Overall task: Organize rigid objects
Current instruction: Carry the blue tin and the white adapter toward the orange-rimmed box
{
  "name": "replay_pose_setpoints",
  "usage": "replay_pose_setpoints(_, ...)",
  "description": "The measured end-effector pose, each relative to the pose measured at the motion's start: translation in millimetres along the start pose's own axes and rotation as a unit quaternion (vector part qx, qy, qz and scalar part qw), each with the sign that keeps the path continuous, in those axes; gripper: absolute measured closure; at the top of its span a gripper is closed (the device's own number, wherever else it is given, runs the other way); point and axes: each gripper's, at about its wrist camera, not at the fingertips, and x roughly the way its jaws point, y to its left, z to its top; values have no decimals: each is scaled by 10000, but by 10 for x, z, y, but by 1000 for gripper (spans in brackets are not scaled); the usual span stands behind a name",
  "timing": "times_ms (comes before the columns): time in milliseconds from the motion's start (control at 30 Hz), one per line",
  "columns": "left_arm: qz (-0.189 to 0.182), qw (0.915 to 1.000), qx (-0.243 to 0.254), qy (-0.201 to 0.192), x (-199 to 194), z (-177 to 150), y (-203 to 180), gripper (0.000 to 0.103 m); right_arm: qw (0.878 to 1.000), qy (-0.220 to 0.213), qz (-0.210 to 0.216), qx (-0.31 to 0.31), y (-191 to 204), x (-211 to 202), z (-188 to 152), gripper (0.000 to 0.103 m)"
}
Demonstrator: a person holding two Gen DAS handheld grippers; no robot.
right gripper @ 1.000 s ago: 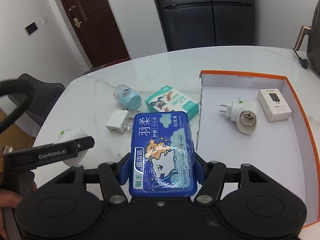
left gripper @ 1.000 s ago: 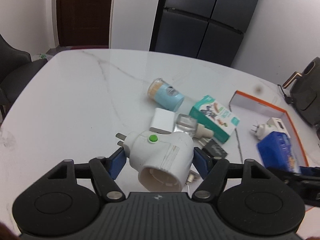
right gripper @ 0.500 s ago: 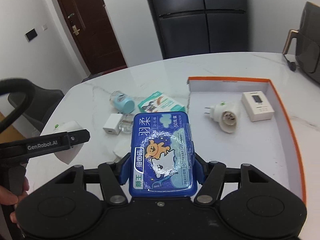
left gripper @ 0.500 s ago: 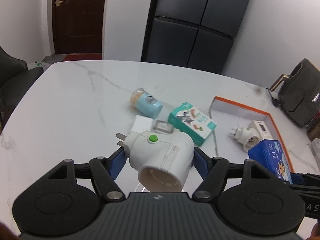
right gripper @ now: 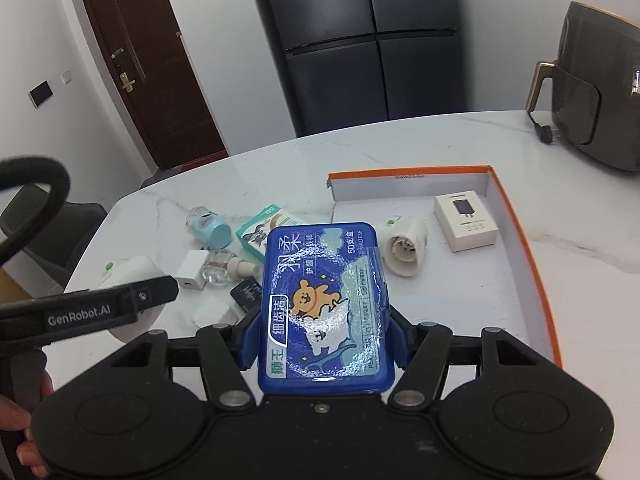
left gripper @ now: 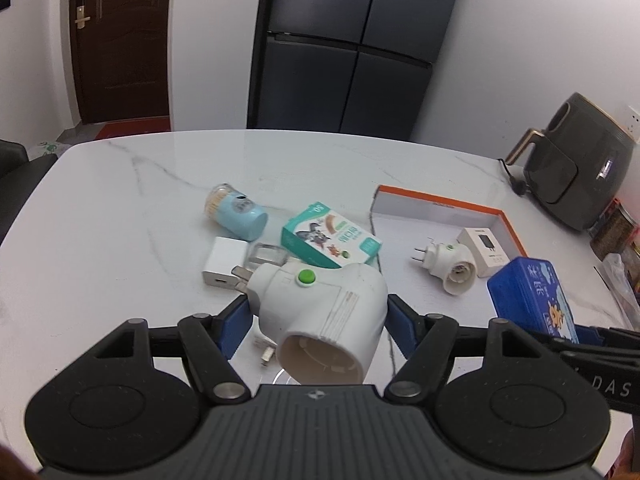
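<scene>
Plastic plug adapter (left gripper: 324, 316): white, green button.
Rectangular floss case (right gripper: 325, 308): blue, bear print.
Shallow cardboard tray (right gripper: 524, 240): orange rim, white inside.
Marble table (left gripper: 120, 216): white, grey veins.

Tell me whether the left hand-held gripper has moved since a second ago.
Yes. The left hand-held gripper has risen and pulled back: the table and orange-rimmed tray now look farther away.

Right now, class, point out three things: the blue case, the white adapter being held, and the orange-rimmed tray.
blue case (right gripper: 326, 308), right wrist view, on its printed lid.
white adapter (left gripper: 324, 316), left wrist view, on its body.
orange-rimmed tray (right gripper: 536, 272), right wrist view, on its right rim.
</scene>
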Motion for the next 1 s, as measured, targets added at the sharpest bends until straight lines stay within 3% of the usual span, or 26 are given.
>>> replay_pose_setpoints(1000, -333, 9987, 306, 251, 107, -96, -457, 30, 9990, -11, -393, 196, -379, -164, 12, 30)
